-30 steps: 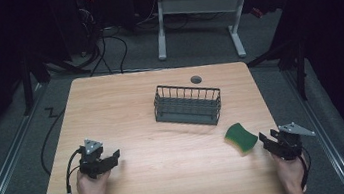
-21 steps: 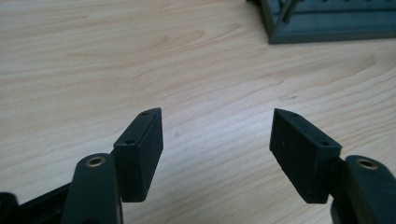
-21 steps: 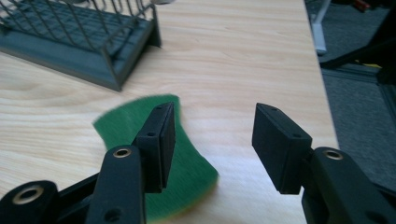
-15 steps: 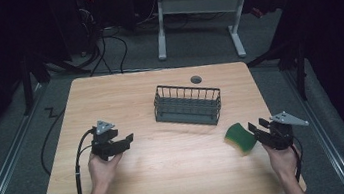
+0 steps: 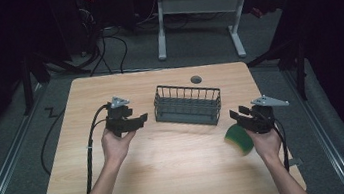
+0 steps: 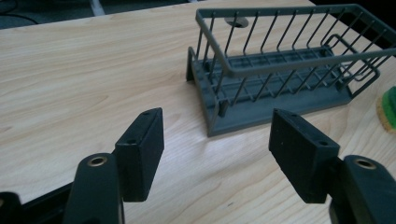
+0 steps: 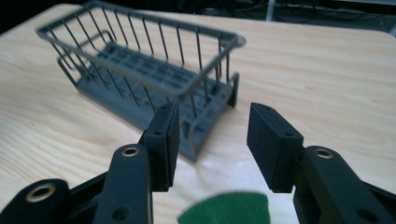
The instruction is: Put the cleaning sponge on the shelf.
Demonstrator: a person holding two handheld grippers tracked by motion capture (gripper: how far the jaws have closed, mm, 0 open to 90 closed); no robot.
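Beyond basket (image 5: 187, 105), cable hole (image 5: 196, 79); sponge (image 5: 239, 138) beside.

What I can't make out from here

In my left tool view the sponge (image 6: 387, 109) is cut off by the picture's right edge, and the wire basket (image 6: 280, 74) runs out at the top right. In my right tool view the sponge (image 7: 224, 208) is blurred and cut by the bottom edge, and the basket's (image 7: 140, 70) far end is soft. The room beyond the worktop (image 5: 170, 178) is too dark to read.

I've got the wire basket (image 5: 187, 104) mid-table (image 5: 170, 178), behind both grippers. The sponge (image 5: 239, 138) lies to its right, nearer me.
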